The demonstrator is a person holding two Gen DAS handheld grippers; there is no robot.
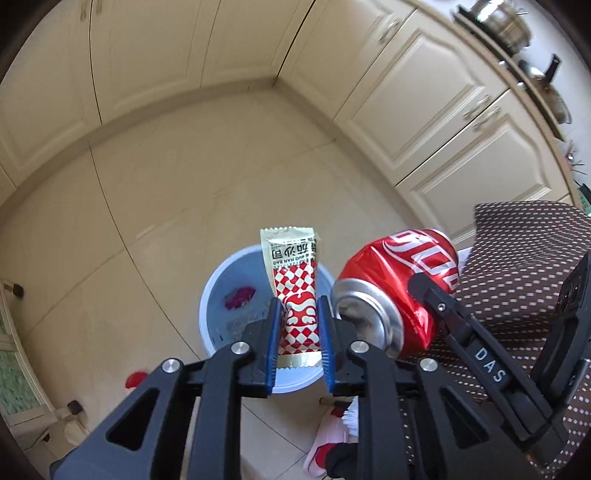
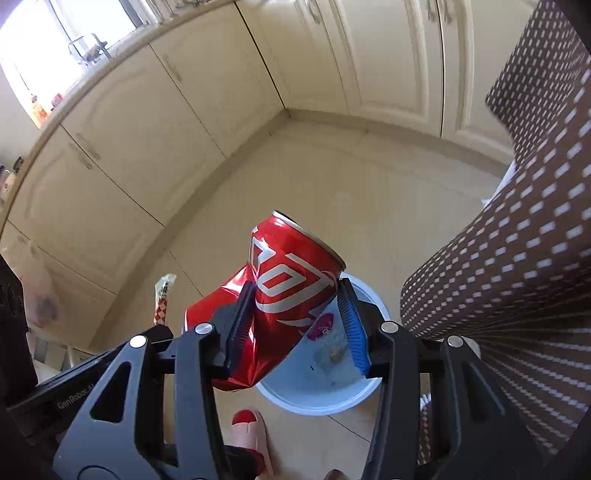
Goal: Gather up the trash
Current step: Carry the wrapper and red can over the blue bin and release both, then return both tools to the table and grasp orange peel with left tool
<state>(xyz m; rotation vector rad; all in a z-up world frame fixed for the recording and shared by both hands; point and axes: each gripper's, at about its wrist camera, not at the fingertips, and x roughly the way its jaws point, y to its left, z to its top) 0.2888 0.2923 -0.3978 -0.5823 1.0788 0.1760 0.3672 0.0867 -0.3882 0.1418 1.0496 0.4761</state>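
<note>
My left gripper is shut on a red-and-white checkered sauce packet and holds it upright above a pale blue trash bin. My right gripper is shut on a crushed red cola can, held above the same bin. The can and the right gripper's fingers also show just right of the packet in the left wrist view. The packet shows edge-on to the left in the right wrist view. A purple scrap lies inside the bin.
Cream cabinet doors line the walls around a beige tiled floor. The person's brown dotted trousers stand right beside the bin. A pink slipper with a red toe is near the bin's front. Pots sit on the counter.
</note>
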